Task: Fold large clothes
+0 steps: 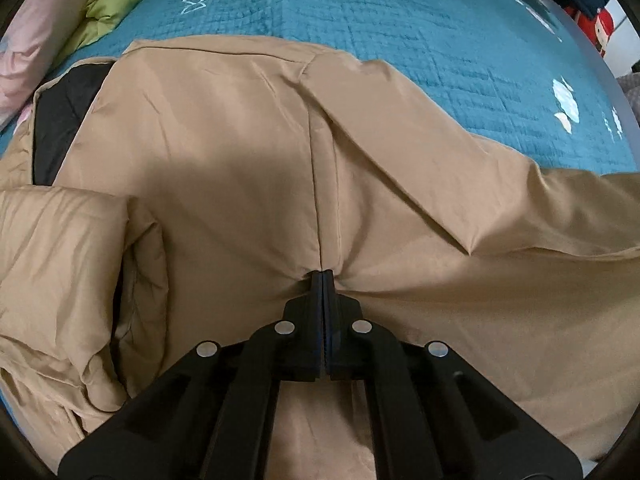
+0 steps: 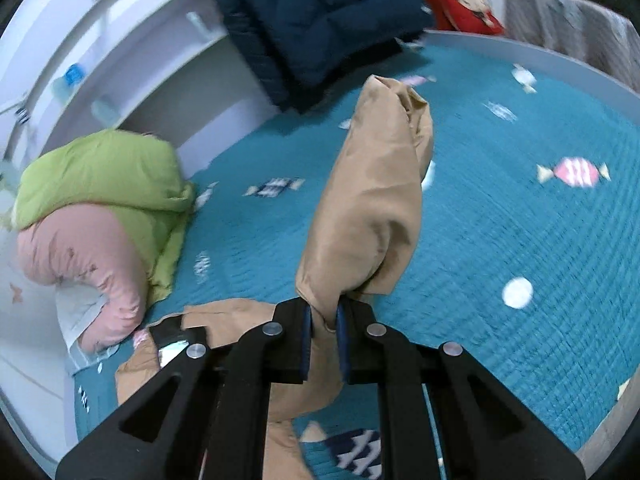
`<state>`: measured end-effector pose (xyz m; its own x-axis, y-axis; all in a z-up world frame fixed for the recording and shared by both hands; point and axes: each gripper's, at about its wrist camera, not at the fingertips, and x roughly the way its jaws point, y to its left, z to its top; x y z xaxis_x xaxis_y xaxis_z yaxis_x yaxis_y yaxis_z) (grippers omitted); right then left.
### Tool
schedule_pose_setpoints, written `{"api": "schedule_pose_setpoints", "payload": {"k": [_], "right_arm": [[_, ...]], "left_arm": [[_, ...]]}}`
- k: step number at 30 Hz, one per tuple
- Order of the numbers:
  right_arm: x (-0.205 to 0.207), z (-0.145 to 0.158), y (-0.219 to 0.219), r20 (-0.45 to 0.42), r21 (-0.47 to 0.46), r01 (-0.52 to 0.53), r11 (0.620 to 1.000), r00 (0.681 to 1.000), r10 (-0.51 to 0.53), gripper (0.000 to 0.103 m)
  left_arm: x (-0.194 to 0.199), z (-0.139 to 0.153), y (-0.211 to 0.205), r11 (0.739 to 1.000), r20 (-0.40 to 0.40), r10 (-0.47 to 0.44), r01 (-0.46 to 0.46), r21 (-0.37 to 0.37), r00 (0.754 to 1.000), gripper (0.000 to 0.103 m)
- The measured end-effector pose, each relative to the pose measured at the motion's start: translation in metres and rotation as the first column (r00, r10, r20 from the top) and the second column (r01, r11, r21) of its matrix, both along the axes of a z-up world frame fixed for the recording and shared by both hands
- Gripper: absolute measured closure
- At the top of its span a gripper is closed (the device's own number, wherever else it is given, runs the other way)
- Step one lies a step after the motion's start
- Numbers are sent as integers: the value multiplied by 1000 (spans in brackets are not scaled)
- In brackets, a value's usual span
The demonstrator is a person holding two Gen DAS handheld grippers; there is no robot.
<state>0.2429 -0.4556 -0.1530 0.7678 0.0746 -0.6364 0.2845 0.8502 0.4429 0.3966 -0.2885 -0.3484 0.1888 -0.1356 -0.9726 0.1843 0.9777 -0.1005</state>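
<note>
Teal quilted bed (image 1: pixel 400 32) carried tan padded jacket (image 1: pixel 220 152). My left fingers (image 1: pixel 322 276) pinched its centre seam; right fingers (image 2: pixel 324 312) clamped lifted sleeve (image 2: pixel 372 200). Soft, bulky, slippery; best gripped at seams.

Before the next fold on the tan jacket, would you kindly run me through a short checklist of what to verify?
1. Left gripper shut on the tan jacket at its centre seam: ok.
2. Right gripper clamped on the sleeve: ok.
3. Sleeve lifted off the teal bedspread: ok.
4. Jacket body flat: not ok, bunched at its left.
5. Bedspread beyond jacket free of other clothes: ok; navy coat sits at the far edge.
</note>
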Motion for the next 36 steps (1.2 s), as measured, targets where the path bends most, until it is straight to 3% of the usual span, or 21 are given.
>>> {"api": "schedule_pose_setpoints", "payload": {"k": [4, 10, 13, 15, 21, 27, 30, 36], "right_arm": [[7, 19, 33, 7, -47, -60, 997, 998, 60, 94], [20, 39, 94, -8, -95, -157, 983, 988, 157, 94], [26, 45, 122, -21, -111, -203, 973, 979, 201, 94], [29, 50, 141, -22, -118, -231, 966, 973, 230, 94], [33, 57, 195, -35, -131, -292, 947, 957, 290, 94], [41, 58, 249, -65, -156, -329, 931, 944, 322, 94], [46, 50, 279, -94, -158, -358, 920, 933, 347, 94], [53, 8, 341, -177, -134, -433, 892, 896, 408, 94]], "left_arm": [[1, 1, 0, 1000, 14, -28, 28, 14, 1000, 102], [10, 1, 5, 999, -30, -3, 2, -37, 1000, 102], [12, 7, 14, 998, -48, -36, 33, -59, 998, 102], [10, 17, 26, 998, -59, -10, 6, -59, 998, 102], [-9, 60, 86, 995, 4, 51, -51, -85, 999, 101], [-26, 100, 175, 990, 37, 107, -103, -92, 994, 101], [-27, 107, 217, 990, 40, 131, -128, -60, 991, 101], [-39, 124, 316, 976, 66, 210, -205, -70, 976, 101]]}}
